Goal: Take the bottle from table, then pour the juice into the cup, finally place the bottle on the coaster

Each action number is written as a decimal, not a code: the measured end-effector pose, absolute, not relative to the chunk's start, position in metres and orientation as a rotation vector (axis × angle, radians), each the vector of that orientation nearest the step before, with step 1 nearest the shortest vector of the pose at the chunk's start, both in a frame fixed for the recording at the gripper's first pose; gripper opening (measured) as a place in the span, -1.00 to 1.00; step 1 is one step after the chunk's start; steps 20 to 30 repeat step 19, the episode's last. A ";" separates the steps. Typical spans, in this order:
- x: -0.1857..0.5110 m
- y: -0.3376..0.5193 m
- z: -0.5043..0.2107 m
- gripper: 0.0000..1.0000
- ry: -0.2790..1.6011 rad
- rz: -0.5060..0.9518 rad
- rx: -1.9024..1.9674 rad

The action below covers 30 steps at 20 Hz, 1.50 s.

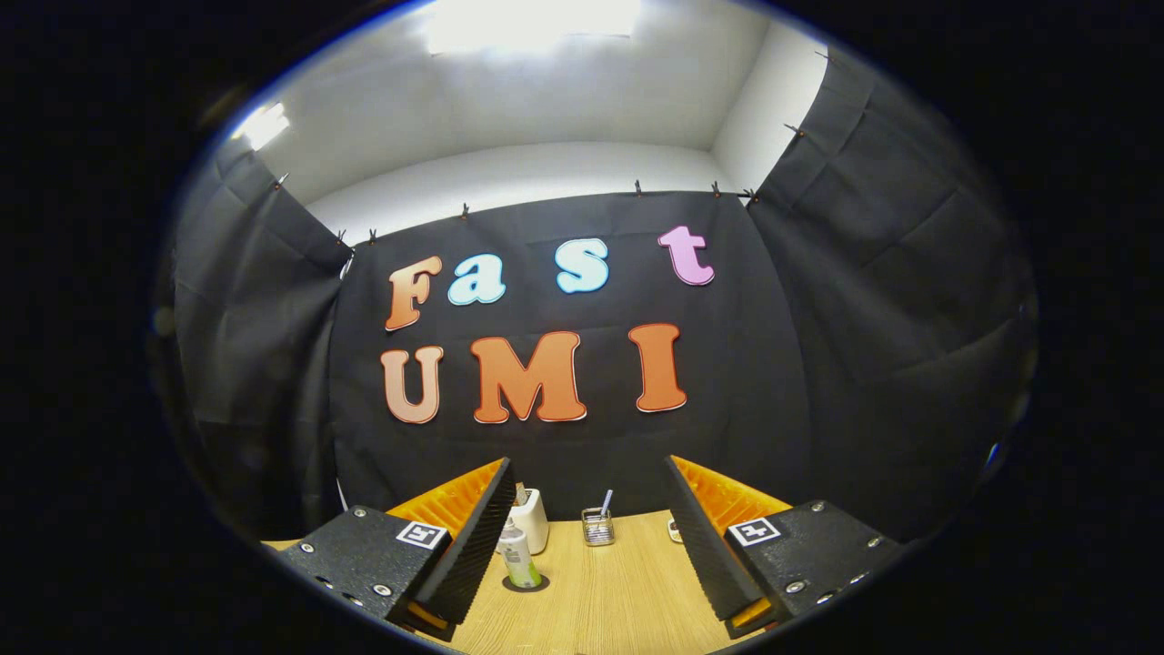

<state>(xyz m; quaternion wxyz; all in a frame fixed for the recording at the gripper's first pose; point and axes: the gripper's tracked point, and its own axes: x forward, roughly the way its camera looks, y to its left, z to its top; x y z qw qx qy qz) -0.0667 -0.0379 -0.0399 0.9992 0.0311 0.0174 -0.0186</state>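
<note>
- The gripper (587, 537) was spread wide with nothing between its fingers.
- The bottle (518, 555) stood upright on a dark coaster (526, 583) on the wooden table (618, 600), beside the left finger, at about eleven o'clock.
- Beyond it stood a white cup (532, 518).
- At twelve o'clock, farther off, sat a small wire basket (597, 526).

The bottle (518, 557), low and left of center, has one side covered by the left finger (473, 537). The white cup (532, 518) behind it is partly hidden too. A small object (674, 529) at the right finger's (705, 537) inner edge is mostly covered and too small to identify. The wire holder's (597, 527) contents are too tiny to tell.
</note>
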 end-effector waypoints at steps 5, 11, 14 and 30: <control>-0.057 -0.036 -0.051 0.93 0.050 -0.039 0.055; -0.040 -0.044 -0.062 0.93 0.071 -0.081 0.012; -0.033 -0.039 -0.066 0.93 0.082 -0.089 -0.009; -0.025 -0.029 -0.068 0.93 0.085 -0.082 -0.048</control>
